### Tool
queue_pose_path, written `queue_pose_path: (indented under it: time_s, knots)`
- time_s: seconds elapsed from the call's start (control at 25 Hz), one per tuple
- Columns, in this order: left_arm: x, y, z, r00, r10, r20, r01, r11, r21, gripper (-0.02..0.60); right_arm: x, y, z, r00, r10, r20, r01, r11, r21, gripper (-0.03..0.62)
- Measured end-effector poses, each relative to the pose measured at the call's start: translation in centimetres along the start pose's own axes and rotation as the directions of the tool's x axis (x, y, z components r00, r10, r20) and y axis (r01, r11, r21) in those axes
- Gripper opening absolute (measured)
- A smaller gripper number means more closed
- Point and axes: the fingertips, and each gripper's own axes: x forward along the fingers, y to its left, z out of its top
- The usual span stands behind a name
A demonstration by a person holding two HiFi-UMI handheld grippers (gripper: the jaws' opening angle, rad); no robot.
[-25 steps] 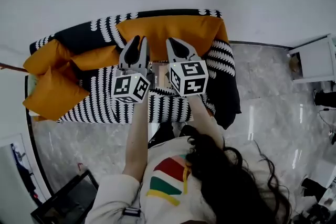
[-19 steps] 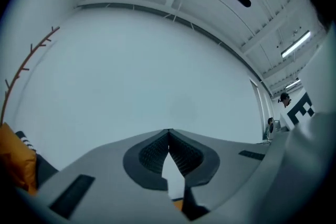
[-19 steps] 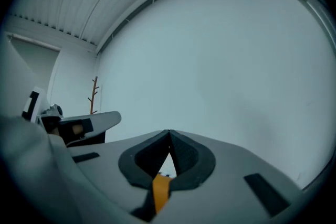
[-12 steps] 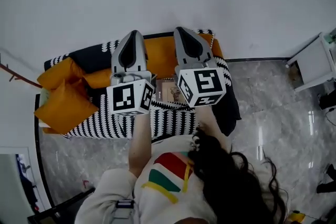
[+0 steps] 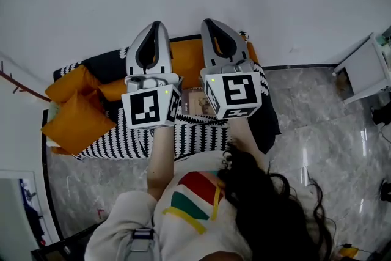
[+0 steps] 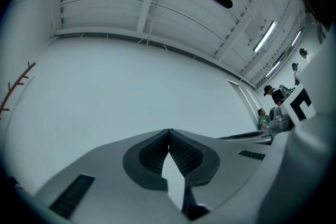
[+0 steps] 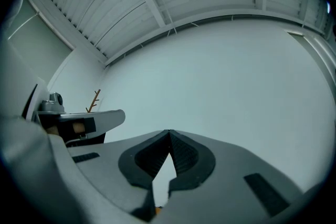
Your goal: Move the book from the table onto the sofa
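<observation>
The book point(image 5: 195, 103) lies flat on the seat of the black-and-white striped sofa point(image 5: 122, 136), partly hidden between the two marker cubes. Both grippers are raised above the sofa and point up toward the white wall. The left gripper point(image 5: 156, 25) is shut with nothing in it; in the left gripper view its tips point(image 6: 169, 131) meet against bare wall. Beside it, the right gripper point(image 5: 208, 22) is also shut and empty, its tips point(image 7: 169, 132) closed in front of the wall. Neither gripper touches the book.
Orange cushions point(image 5: 76, 122) lie at the sofa's left end and an orange back cushion point(image 5: 186, 64) stands behind the grippers. A white cabinet point(image 5: 369, 64) stands at the right on the marble floor point(image 5: 317, 131). The person's body fills the bottom of the head view.
Both grippers have risen from just over the sofa seat toward the wall. The left gripper's jaws, apart one second ago, are closed now. The book stays on the sofa.
</observation>
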Motion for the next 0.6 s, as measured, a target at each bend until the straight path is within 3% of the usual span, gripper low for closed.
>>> queue_pose_path:
  time_s: [0.6]
  knots:
    - [-1.9,1.4,2.8,0.998,0.043,0.051,-0.044,0.999,0.021,0.008,-0.7,1.7,2.2,0.998,0.026,0.053,-0.025,0.999,-0.024,0.012]
